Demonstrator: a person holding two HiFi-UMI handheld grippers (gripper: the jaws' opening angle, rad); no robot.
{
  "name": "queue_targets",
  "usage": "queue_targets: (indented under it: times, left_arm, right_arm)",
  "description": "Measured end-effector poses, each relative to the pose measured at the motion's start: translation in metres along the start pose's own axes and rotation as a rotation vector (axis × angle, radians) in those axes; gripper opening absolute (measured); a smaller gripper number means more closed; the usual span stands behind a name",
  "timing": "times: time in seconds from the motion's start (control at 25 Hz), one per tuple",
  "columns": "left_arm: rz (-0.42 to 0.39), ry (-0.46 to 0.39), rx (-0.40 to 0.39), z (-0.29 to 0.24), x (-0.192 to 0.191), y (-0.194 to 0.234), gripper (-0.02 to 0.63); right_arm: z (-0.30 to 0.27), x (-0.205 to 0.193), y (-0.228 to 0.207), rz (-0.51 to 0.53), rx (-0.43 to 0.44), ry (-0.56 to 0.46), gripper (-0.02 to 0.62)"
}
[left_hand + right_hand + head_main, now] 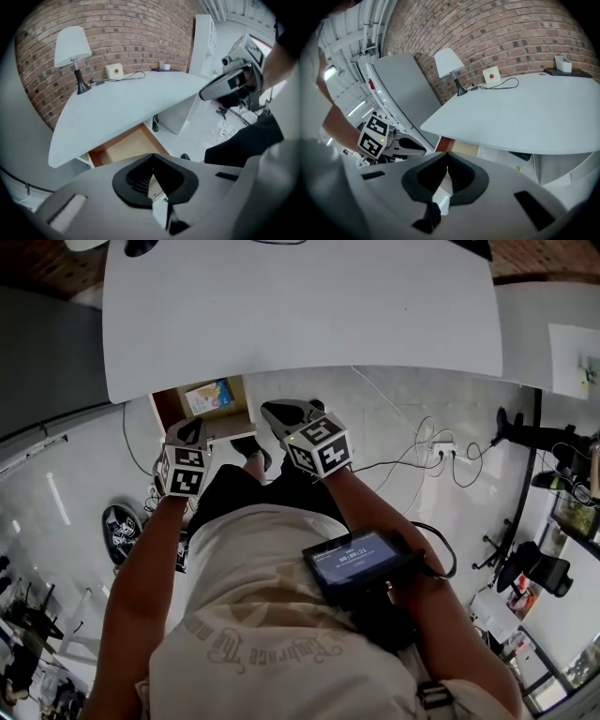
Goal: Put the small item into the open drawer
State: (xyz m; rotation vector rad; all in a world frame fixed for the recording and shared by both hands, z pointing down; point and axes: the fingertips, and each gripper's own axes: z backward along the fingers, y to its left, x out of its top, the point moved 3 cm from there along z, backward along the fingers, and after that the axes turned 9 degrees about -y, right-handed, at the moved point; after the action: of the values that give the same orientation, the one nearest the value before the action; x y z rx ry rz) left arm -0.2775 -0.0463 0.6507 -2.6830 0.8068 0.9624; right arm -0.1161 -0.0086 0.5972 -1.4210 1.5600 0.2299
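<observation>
Under the white table (300,306) a wooden drawer (202,399) stands open. A small colourful flat item (208,396) lies inside it. My left gripper (195,426) hangs just in front of the drawer, its jaws closed tip to tip with nothing between them. Beside it on the right, my right gripper (270,411) is also shut and empty. In the left gripper view the drawer (124,147) shows a bare brown bottom beyond the gripper (152,157), and the right gripper (204,95) is at the right. The right gripper view shows its own closed jaws, the gripper (447,153), and the left gripper (422,150).
On the table's far side stand a white lamp (72,51) and a white box with a red button (114,71) with its cable. White cables and a power strip (436,446) lie on the floor to the right. A grey panel (403,89) stands at the left.
</observation>
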Motion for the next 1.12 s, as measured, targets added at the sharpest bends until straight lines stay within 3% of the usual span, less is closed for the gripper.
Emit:
queue_targets:
  times: [0.32,0.6,0.92,1.12]
  left_arm:
    - [0.119,-0.197,-0.013,0.043,0.054,0.013,0.006]
    - [0.172,-0.376,0.000,0.088,0.094,0.031,0.006]
    - [0.216,-0.471,0.036,0.123,0.105,0.052,0.006]
    - [0.220,-0.526,0.019,0.136,0.108,0.052,0.006]
  right_arm:
    - [0.011,0.051,0.019,0.056,0.016,-0.111,0.006]
    - [0.034,0.103,0.024,0.118,0.011,-0.214,0.006]
    - [0.045,0.130,0.043,0.164,0.027,-0.279,0.006]
    - [0.046,0.132,0.057,0.201,0.074,-0.279,0.006]
